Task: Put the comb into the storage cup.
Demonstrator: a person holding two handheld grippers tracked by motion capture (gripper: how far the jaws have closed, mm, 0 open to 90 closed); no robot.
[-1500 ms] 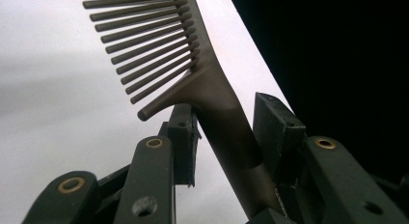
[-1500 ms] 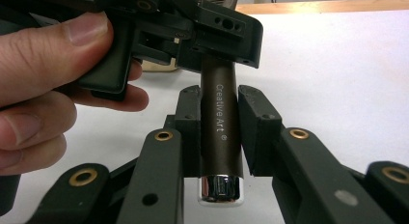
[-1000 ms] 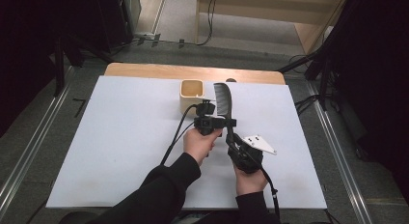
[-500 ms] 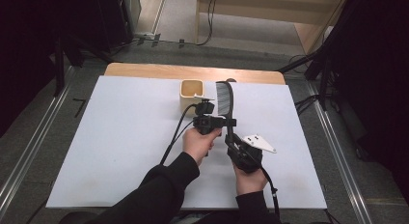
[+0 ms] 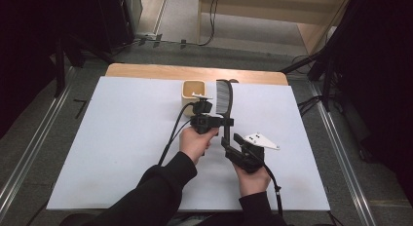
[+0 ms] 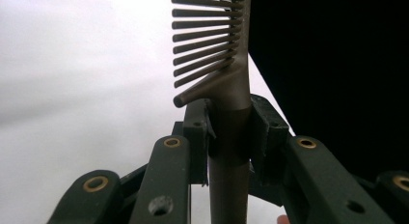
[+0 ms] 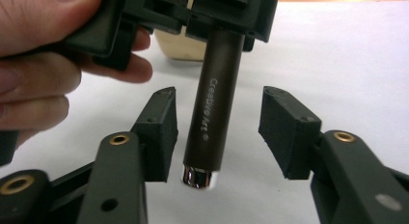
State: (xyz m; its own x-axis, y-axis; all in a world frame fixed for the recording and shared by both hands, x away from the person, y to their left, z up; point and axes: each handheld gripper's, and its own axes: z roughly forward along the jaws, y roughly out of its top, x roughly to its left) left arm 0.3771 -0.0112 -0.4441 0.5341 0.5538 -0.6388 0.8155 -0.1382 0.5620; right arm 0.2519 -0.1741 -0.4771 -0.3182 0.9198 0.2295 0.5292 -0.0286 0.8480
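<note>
Comb (image 5: 224,100) handle sat clamped between the pads of the left tongs (image 6: 230,132), which gripped it just below the lowest teeth; in the left gripper view the toothed part rose straight up out of the grip, teeth pointing to the left of that view. The right tongs (image 7: 217,132) had just been opening: their two pads (image 7: 161,132) stood apart on either side of the handle's lower end, with a clear gap on each side, so they pressed on nothing. The chrome cap at the handle's tip hung just above the white counter (image 5: 122,138) between those pads. In the high view the comb ran away from the right tongs (image 5: 229,143), past the left tongs (image 5: 225,122), toward the counter's far edge, its top end near the strip of bare wood there. A small beige cup (image 5: 192,92) stood just beyond the left tongs, on the side away from the comb's spine and near the teeth. To the outer side of each pair of tongs the white counter lay open up to its left and right edges, and the near edge lay well behind the person's forearms.
</note>
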